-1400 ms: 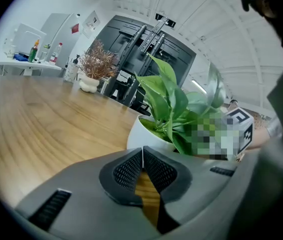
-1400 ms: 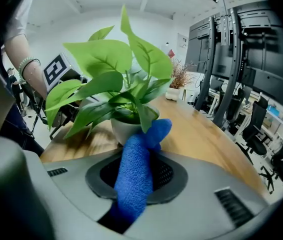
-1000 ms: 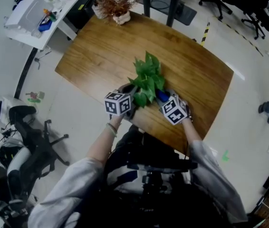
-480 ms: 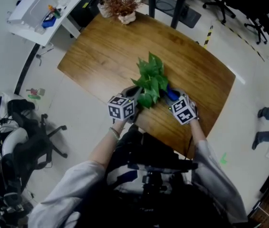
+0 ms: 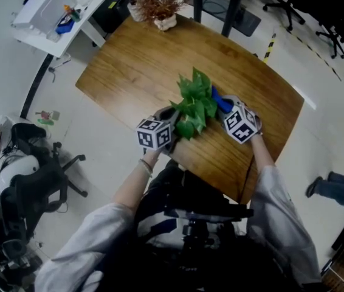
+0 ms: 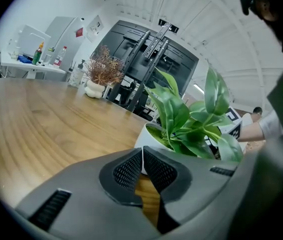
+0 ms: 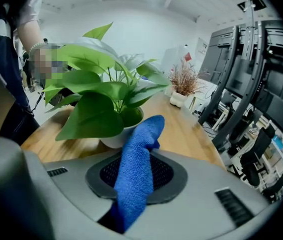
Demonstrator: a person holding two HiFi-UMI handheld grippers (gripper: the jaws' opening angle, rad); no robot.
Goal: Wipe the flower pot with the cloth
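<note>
A leafy green plant (image 5: 194,100) stands in a white flower pot (image 6: 153,137) near the front edge of the wooden table (image 5: 135,59). In the head view the leaves hide the pot. My left gripper (image 6: 142,150) is shut, its tips right at the pot's left wall, with nothing seen between the pads. My right gripper (image 7: 137,156) is shut on a blue cloth (image 7: 140,149), which sticks out past the jaws toward the pot (image 7: 112,140). In the head view the cloth (image 5: 221,101) lies against the plant's far right side.
A small vase of dried brown flowers (image 5: 161,6) stands at the table's far edge. A white side table (image 5: 50,12) with bottles is at the back left. An office chair (image 5: 35,178) stands on the floor at left. A person's legs (image 5: 336,188) show at right.
My right gripper has carried the blue cloth from the plant's near right side round toward its far right side. The left gripper has stayed by the pot.
</note>
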